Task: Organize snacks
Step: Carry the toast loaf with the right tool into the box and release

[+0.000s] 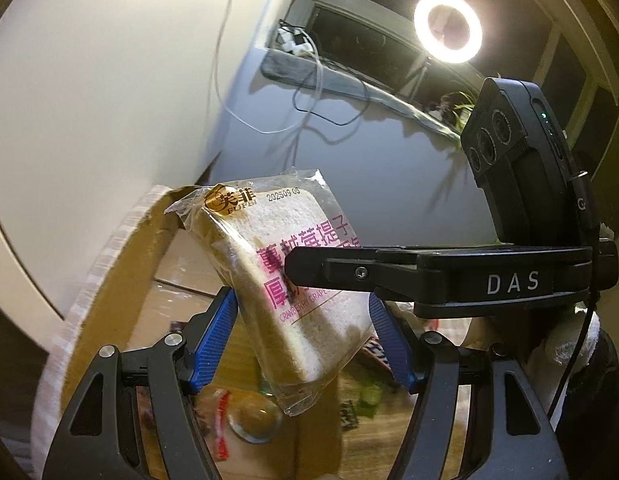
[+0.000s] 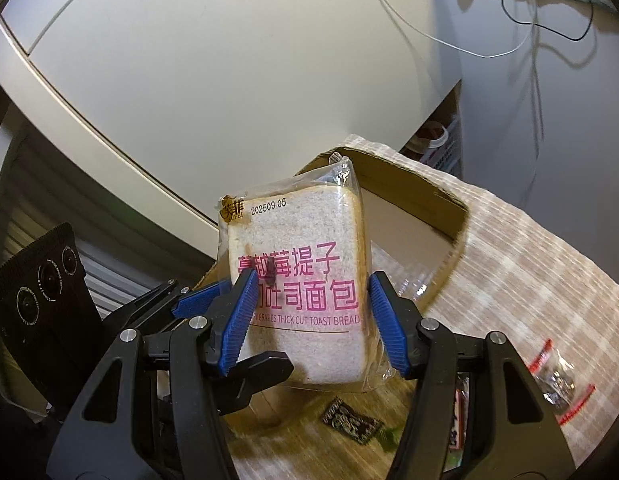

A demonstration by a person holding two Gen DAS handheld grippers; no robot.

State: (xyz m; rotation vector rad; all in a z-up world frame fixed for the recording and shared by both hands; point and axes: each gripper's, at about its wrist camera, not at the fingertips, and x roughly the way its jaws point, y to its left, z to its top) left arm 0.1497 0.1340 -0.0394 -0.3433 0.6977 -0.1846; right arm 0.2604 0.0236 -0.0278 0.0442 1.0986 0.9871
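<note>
Two wrapped toast slices (image 1: 293, 280) (image 2: 299, 292), held up.
I see both in clear pink-lettered wrappers, tilted above the cardboard box (image 2: 421, 196).

Left wrist view: bread packet (image 1: 293, 264) has a gold logo at its upper left reading "FUFEI", likely 芙菲 above it. Date stamp "202509 05" beside the logo. Pink Chinese print 蔓越莓提子, second line partly covered. English strip reads "CRANBERRY GRAPE", rest hidden. Black clamp bar (image 1: 509, 280) at right centre: white "DAS".

Right wrist view: second bread packet (image 2: 297, 280), centre frame, "202509 05" at top, 蔓越莓提子 / 吐司面包, then "GRAPES THICK CUT TOAST BREAD".
</note>
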